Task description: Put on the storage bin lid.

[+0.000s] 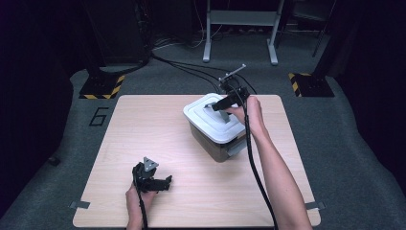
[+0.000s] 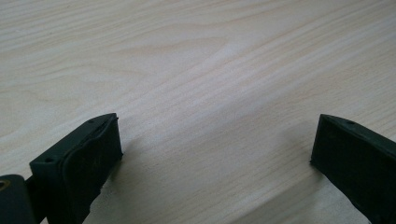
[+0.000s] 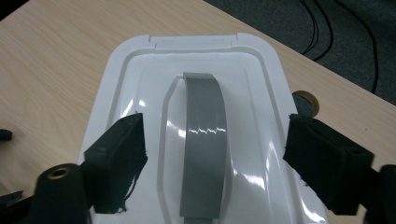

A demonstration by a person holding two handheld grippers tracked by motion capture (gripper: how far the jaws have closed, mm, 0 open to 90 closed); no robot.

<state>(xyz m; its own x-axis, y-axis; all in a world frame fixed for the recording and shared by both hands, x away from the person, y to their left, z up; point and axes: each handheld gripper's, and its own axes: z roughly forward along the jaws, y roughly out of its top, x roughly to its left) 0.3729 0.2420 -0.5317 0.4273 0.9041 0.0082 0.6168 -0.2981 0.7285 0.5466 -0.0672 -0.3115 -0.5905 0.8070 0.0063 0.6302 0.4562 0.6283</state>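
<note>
A lidded box [image 1: 215, 129] stands on the worktop [image 1: 143, 139], toward its far right part. Its white lid [image 3: 140, 93] is shut, and a grey handle [image 3: 203, 140] runs along the lid's middle, arched a little above a shallow recess. The right gripper [image 3: 212, 154] is held over the lid with its jaws wide apart, one on each side of the handle and neither touching it. The left gripper [image 1: 165, 182] is held low over the near left part of the worktop, well apart from the box; its jaws are also spread, with nothing between them but bare wood.

The step in hand is judged to be a grasp of the handle, either to lift the lid or to carry the box. Several faults could follow. If the jaws are closed before the gripper is lowered far enough, the handle could be pinched only at its top edge and slip out under load. The handle looks smooth and glossy, so a light squeeze may not hold. If the lid is latched, an upward pull could lift or tilt the whole box, since nothing steadies it. A small roll [image 3: 306, 99] lies just beside the box and could be knocked if the box is dragged.
</note>
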